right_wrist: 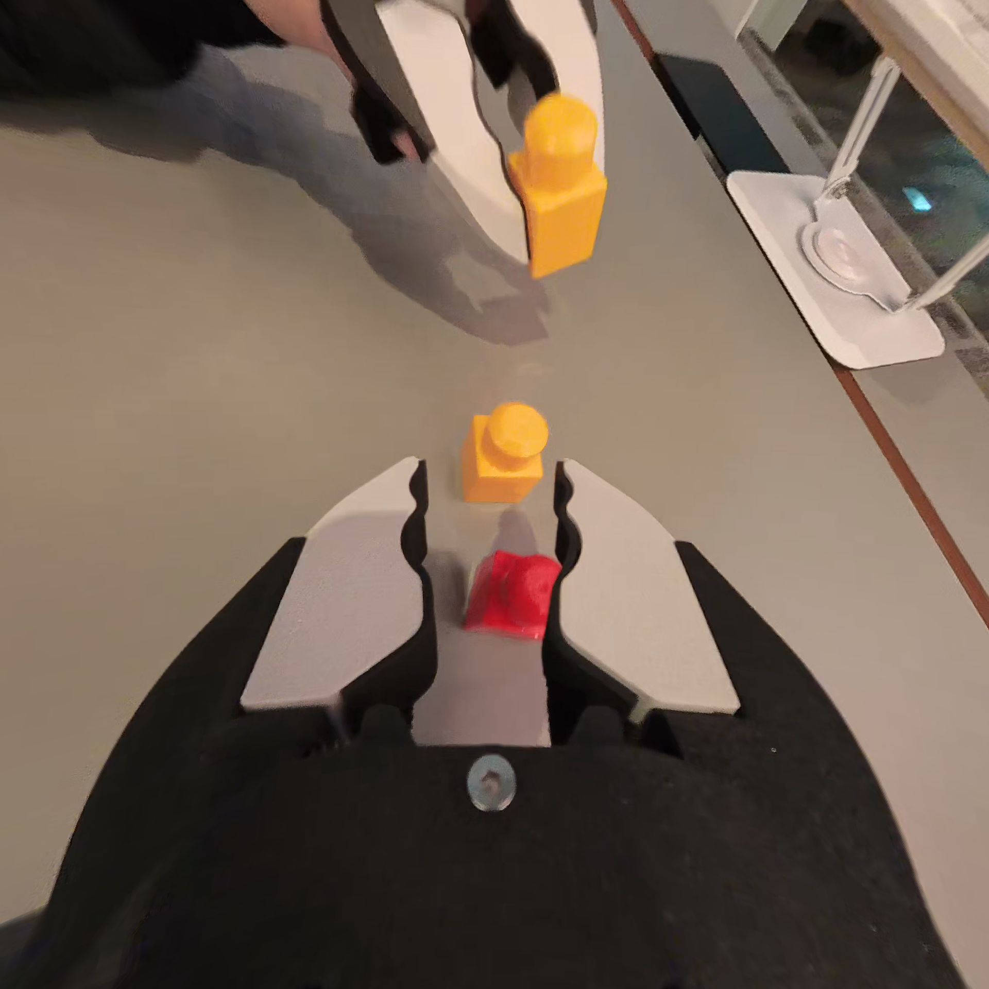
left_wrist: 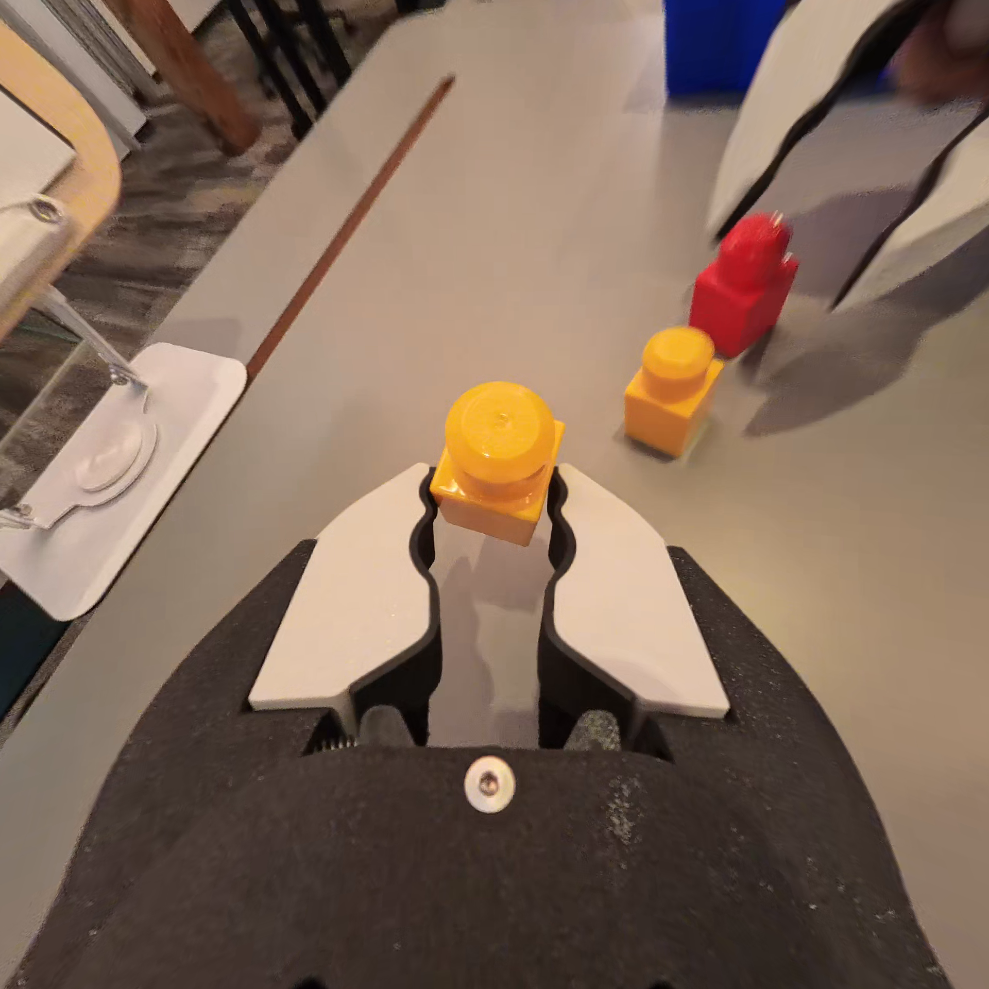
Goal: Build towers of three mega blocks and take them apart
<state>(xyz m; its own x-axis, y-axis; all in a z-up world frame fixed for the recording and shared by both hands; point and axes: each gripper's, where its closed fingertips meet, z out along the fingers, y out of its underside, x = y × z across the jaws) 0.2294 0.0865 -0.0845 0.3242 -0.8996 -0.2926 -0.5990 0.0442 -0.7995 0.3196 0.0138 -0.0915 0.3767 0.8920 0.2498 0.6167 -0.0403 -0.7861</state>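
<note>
Left gripper (left_wrist: 492, 500) pinching lifted yellow block (left_wrist: 495, 471) at frame centre; right gripper (right_wrist: 489, 514) spread above red block (right_wrist: 511, 596), second yellow block (right_wrist: 503, 460) beyond on grey table (right_wrist: 160, 428).

We find no readable text, labels, brands or numbers anywhere: blocks (left_wrist: 495, 471), tabletop (left_wrist: 535, 241) and white stand (right_wrist: 835, 278) are unmarked

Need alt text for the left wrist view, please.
The left gripper holds a yellow plastic one-stud block above the grey table. Ahead right stand another yellow block and a red block, beside the blurred right gripper.
</note>
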